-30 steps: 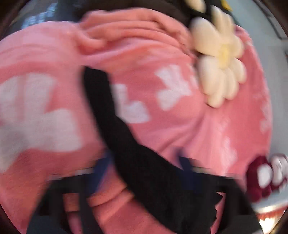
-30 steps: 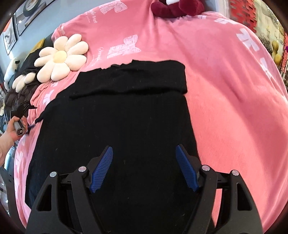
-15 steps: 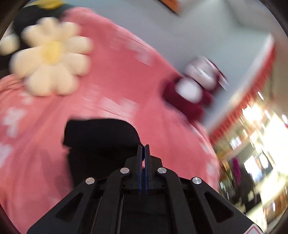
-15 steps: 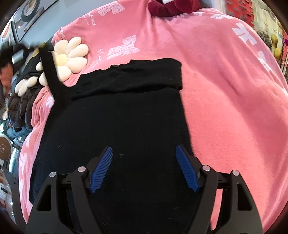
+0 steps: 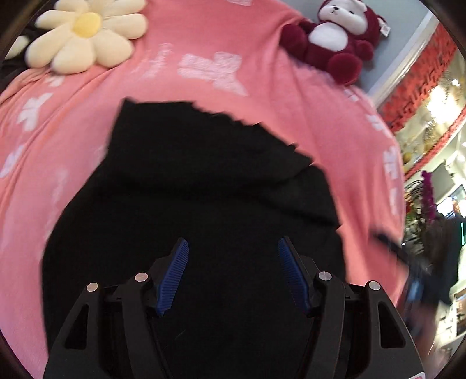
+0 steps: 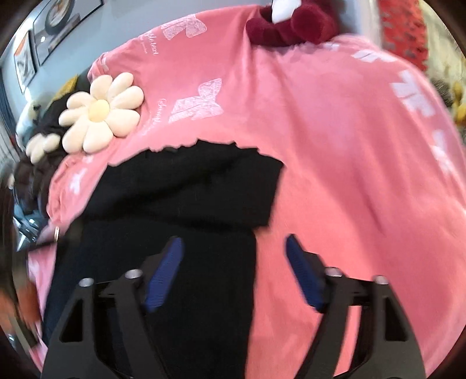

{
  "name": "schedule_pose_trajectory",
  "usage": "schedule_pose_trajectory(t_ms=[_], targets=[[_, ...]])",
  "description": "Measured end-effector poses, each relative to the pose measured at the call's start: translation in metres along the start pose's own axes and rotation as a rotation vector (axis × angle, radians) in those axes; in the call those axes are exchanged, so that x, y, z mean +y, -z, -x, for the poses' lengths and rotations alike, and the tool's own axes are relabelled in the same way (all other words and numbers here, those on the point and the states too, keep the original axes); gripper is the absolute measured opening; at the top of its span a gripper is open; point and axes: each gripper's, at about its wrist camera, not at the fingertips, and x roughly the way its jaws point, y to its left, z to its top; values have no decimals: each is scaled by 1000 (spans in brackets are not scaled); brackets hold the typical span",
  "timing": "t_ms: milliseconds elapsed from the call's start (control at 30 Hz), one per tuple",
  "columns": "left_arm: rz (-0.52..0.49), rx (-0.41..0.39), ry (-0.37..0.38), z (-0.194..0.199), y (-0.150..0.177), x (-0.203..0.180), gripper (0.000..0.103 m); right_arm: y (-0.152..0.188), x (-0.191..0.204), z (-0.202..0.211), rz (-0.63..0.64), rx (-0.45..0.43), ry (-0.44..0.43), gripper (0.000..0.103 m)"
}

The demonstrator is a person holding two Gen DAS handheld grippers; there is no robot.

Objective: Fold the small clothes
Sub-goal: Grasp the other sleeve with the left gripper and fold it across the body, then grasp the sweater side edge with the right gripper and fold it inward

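Note:
A black garment (image 5: 204, 180) lies spread on a pink blanket (image 5: 262, 96), with a folded band across its far end. My left gripper (image 5: 232, 240) hovers over the garment's middle. Its jaws are opening, and only flat cloth shows beneath them, nothing pinched. In the right wrist view the garment (image 6: 189, 198) fills the left half. My right gripper (image 6: 233, 239) straddles its right edge, one finger over black cloth and the other over the blanket (image 6: 335, 145). Its jaws are closing but still stand apart, gripping nothing.
A cream flower cushion (image 5: 84, 35) (image 6: 100, 112) lies at the far left, beside a dark pile of clothes (image 6: 35, 163). A maroon and white plush bear (image 5: 337, 38) (image 6: 288, 26) sits at the blanket's far edge. The blanket drops away on the right.
The left gripper, shut on a black sleeve at the far left, swung in over the garment and opened. The right gripper shifted to the garment's right edge and its jaws narrowed.

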Motion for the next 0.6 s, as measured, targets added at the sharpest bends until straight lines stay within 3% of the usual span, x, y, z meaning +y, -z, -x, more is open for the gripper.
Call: schedule_pose_trajectory(t_ms=[133,233,333,400,433,467,567,600], targets=[[60,21,-23,6,28,29,63,-41,-21,-66,-218,84,-128,51],[119,33,-3,4,38,43,64,-50,-15,-96,-262,103,-140,48],[98,4,3,7,42,44,65,-53,-5,-128,-317,184,-187,47],[76,-4,-3,7,43,43,66,-64,11,-135,-281,166,-156,24],[71,-4,-1,6,45,43,66,-73,21,-133,-262,140,-150,4],[70,-6,0,6,46,44,66,-79,30,-129,-259,112,-171,4],[79,-12,9,6,48,46,66,-111,68,-125,-214,36,-362,10],[83,-13,10,7,48,47,66,-118,79,-124,-168,38,-319,15]])
